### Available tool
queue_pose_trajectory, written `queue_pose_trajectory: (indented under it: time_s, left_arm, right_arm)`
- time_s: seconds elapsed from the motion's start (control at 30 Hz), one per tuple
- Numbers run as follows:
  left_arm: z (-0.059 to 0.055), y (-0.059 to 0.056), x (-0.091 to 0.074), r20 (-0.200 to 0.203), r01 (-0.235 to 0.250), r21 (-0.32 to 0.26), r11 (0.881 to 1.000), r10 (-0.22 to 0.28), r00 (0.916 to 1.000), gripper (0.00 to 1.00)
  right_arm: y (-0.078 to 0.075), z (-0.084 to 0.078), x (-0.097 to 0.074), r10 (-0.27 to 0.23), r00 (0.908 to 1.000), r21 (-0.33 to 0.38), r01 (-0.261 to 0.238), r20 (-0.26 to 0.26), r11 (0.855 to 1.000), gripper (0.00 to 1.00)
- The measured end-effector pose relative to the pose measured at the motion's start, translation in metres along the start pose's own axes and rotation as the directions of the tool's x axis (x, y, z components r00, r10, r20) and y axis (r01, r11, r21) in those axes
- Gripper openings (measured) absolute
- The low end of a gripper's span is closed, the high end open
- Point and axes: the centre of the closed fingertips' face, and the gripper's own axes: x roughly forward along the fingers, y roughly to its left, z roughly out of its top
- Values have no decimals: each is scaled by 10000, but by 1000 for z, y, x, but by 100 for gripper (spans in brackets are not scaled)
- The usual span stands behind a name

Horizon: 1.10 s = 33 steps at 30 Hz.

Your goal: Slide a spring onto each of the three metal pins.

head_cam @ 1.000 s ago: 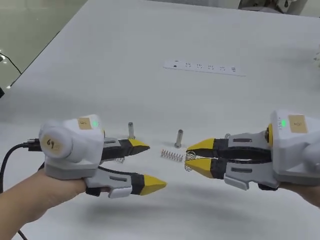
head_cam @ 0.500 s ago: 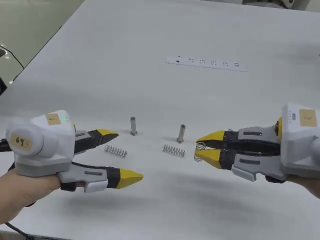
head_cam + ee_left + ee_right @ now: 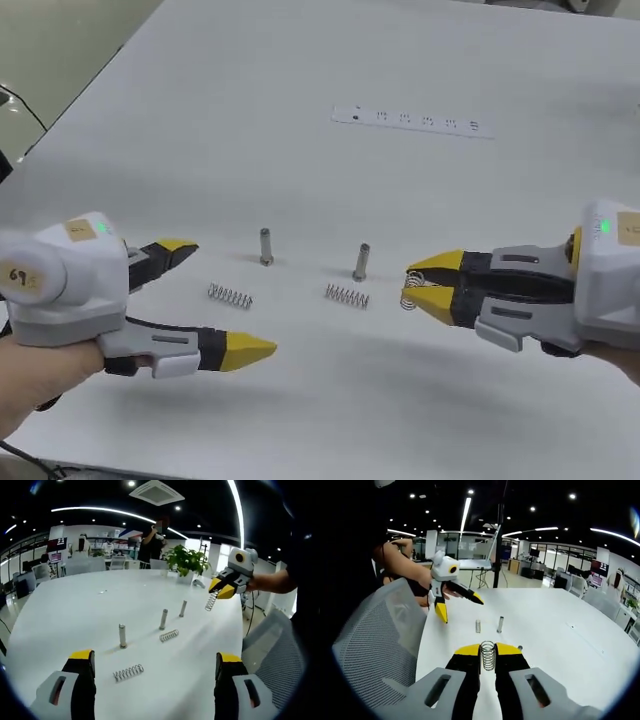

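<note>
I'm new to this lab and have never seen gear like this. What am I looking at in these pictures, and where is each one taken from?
No robot here: a person holds a hand tool with two-jaw tongs in each hand. The head view comes from a camera on the person's head, looking down at a white table. The two round pictures come from cameras riding on each tool, looking along its jaws. The left tongs are open and hold nothing. The right tongs are shut on a spring. On the table stand three metal pins, all bare, with two more springs lying beside them, and a power strip farther back.
</note>
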Motion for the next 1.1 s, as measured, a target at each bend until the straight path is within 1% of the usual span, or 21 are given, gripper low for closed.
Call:
queue_pose_trajectory:
  time_s: [0.13,0.2,0.33,0.4,0.47,0.53,0.57,0.6,0.67,0.73,0.87,0.93,0.97,1.03,1.1]
  left_arm:
    - [-2,1,-2,4,-23,-170,9999,23,10000,98]
    - [-3,1,-2,-5,-69,-140,9999,69,10000,98]
    - [-3,4,-4,-1,-136,-221,9997,136,9999,98]
    - [-4,5,-5,4,-162,-239,9996,162,9999,98]
    - [-4,5,-6,6,-179,-260,9995,180,9998,98]
    - [-4,6,-8,1,-214,-265,9994,214,9998,98]
    - [-4,8,-8,-1,-243,-263,9994,243,9997,98]
    - [-5,9,-9,-1,-291,-261,9992,291,9996,98]
    - [-5,10,-10,5,-313,-286,9991,313,9995,98]
    - [-5,12,-12,-6,-361,-306,9989,361,9993,98]
    - [-6,12,-13,-39,-363,-327,9988,362,9993,98]
    - [-8,12,-13,-94,-390,-341,9987,387,9992,98]
    - [-9,11,-14,-106,-393,-367,9986,390,9992,98]
    - [-10,12,-15,-135,-422,-352,9985,418,9990,98]
    - [-11,13,-16,-150,-460,-387,9982,454,9989,98]
  right_arm:
    - [-2,-5,-4,-84,10000,410,82,40,9991,7]
    - [-3,-7,-5,-122,9999,565,119,48,9983,7]
    - [-8,-10,-6,-237,9997,629,238,-27,9977,7]
    - [-12,-12,-7,-318,9995,826,318,-10,9961,7]
    - [-17,-13,-9,-431,9991,1211,434,-48,9917,7]
    - [-20,-14,-10,-480,9988,2032,474,-22,9780,7]
    - [-22,-16,-12,-436,9990,2189,447,-99,9747,7]
    - [-25,-16,-13,-497,9987,1976,502,-78,9790,7]
    - [-28,-17,-14,-609,9980,1788,627,-157,9819,7]
    - [-35,-18,-17,-708,9972,1779,737,-222,9813,7]
    - [-49,-20,-22,-1041,9940,1718,1083,-337,9792,7]
    - [-58,-21,-26,-1312,9905,1748,1363,-404,9751,7]
    - [-65,-22,-28,-1548,9867,1743,1610,-488,9714,7]
    - [-71,-23,-30,-1698,9842,1822,1761,-494,9674,7]
    - [-80,-25,-33,-1996,9785,1910,2061,-529,9597,7]
